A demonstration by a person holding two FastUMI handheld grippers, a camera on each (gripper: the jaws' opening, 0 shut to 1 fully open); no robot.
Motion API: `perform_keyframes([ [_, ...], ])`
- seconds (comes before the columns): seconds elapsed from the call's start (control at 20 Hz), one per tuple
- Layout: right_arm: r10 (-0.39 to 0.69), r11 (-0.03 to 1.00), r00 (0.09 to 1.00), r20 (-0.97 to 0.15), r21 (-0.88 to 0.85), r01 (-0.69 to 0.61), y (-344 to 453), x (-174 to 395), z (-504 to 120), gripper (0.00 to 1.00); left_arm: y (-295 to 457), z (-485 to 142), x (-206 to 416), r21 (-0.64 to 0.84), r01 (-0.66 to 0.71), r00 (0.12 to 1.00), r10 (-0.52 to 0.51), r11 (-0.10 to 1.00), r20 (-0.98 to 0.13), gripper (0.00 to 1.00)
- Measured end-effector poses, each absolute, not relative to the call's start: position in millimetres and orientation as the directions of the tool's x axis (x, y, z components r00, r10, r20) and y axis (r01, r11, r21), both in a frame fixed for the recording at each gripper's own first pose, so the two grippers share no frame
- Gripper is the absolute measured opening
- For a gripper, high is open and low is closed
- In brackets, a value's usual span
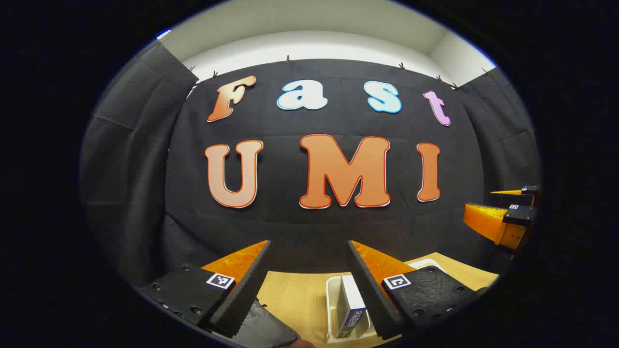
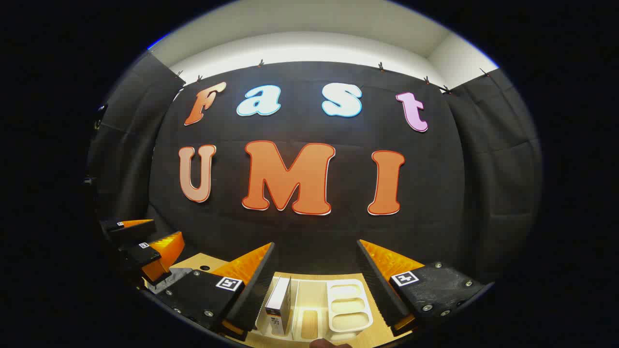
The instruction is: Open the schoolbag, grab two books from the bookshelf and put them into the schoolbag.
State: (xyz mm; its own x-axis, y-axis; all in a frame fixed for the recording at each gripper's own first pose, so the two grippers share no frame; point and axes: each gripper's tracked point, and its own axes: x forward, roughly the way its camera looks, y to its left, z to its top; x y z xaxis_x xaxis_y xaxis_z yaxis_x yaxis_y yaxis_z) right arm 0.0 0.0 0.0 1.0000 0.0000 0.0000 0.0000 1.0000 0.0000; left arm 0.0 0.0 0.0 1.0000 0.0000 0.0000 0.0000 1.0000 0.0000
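Note:
A white bookshelf rack (image 1: 331,296) stands on the wooden table (image 1: 300,295), low between my left gripper's fingers. A white book with a blue spine (image 1: 351,309) stands upright in it. My left gripper (image 1: 309,244) is open, held above the table and holding nothing. A dark rounded edge, perhaps the schoolbag (image 1: 268,327), lies under its left finger. In the right gripper view the same rack (image 2: 346,303) and upright book (image 2: 279,302) sit below my right gripper (image 2: 315,244), which is open and holds nothing. Each gripper shows off to the side in the other's view: right (image 1: 478,203), left (image 2: 167,229), both with fingers apart.
The black cloth wall rises just behind the table's far edge. The rack has several moulded compartments beside the book. A small hole (image 2: 205,267) marks the tabletop at the left, next to a grey patch (image 2: 164,281).

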Motion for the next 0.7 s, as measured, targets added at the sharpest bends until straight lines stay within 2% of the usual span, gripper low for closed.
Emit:
perform_keyframes([
  [0.7, 0.009, 1.0, 1.0, -0.021, -0.012, -0.009, -2, -4, -9, 0.96, 6, -13, -4, 0.046, -0.028, 0.999, 0.029, 0.999, -0.037, 0.96],
])
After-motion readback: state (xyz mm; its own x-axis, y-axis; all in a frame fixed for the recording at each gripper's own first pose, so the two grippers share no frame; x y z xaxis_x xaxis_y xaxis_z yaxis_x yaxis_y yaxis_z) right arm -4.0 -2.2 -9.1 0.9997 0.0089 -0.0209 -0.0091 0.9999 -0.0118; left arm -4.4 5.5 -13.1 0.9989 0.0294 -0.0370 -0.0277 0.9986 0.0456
